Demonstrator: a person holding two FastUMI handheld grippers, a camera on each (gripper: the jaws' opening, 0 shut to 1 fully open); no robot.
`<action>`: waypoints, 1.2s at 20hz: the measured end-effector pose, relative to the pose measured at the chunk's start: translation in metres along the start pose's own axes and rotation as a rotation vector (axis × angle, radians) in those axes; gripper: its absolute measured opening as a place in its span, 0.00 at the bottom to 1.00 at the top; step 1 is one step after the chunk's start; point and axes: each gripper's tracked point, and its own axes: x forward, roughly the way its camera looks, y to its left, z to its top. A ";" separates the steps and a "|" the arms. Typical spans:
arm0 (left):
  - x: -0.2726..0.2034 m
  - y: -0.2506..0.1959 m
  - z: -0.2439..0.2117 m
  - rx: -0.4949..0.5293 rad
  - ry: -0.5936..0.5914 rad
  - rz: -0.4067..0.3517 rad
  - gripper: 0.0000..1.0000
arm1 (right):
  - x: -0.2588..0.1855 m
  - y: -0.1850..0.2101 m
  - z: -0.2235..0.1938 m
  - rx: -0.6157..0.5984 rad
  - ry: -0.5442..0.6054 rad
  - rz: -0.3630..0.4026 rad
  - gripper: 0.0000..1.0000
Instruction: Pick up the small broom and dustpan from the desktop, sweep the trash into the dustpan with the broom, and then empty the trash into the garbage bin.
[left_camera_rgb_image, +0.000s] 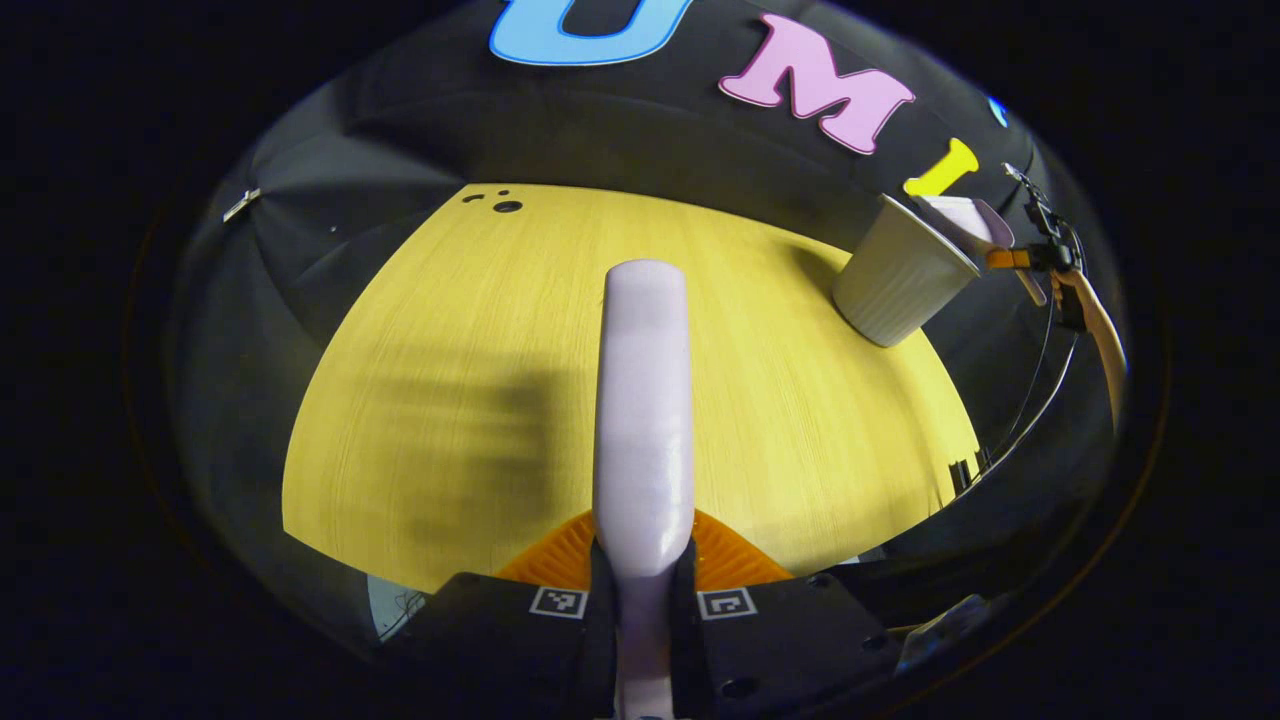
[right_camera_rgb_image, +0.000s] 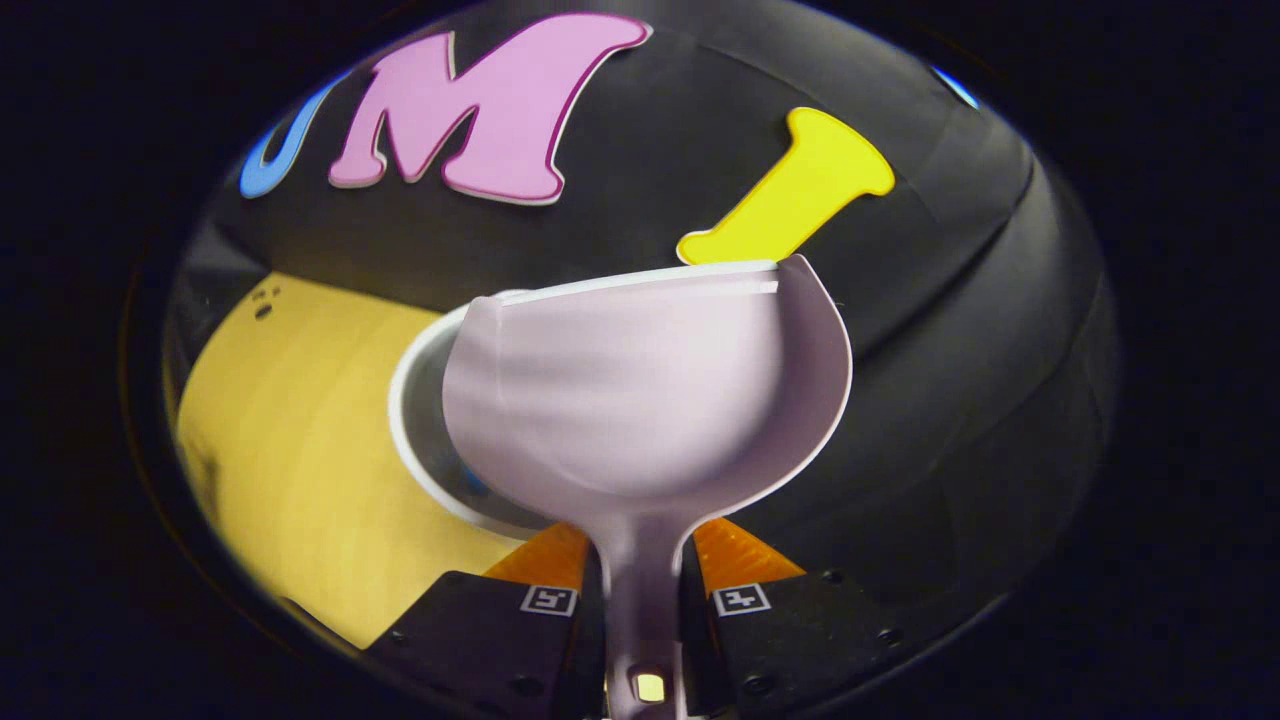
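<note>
Gripping a smooth pale lilac broom (left_camera_rgb_image: 643, 400) handle, left gripper (left_camera_rgb_image: 641, 560) holds fingers pressed to both sides above the wood-grain yellow desktop (left_camera_rgb_image: 450, 380); bristles unseen. Right gripper (right_camera_rgb_image: 643, 570) clamped on the handle of the glossy lilac dustpan (right_camera_rgb_image: 640, 390), its scoop tilted over the ribbed off-white garbage bin (left_camera_rgb_image: 900, 272); bin contents mostly hidden, a blue scrap barely discernible

A smooth, slightly glossy plastic finish is seen on the dustpan (right_camera_rgb_image: 640, 400) and broom (left_camera_rgb_image: 643, 400); pale wood grain on the surface (left_camera_rgb_image: 450, 330); matt ribbing on the bin (left_camera_rgb_image: 900, 275).
</note>
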 end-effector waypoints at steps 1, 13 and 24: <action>0.001 -0.002 0.001 0.002 -0.002 -0.007 0.26 | -0.003 0.004 0.006 0.041 -0.013 0.022 0.34; 0.014 0.007 0.016 -0.001 -0.058 -0.011 0.25 | -0.087 0.167 0.003 0.182 -0.037 0.435 0.30; 0.048 0.028 0.006 -0.064 0.018 0.046 0.25 | -0.074 0.276 -0.179 0.064 0.269 0.530 0.34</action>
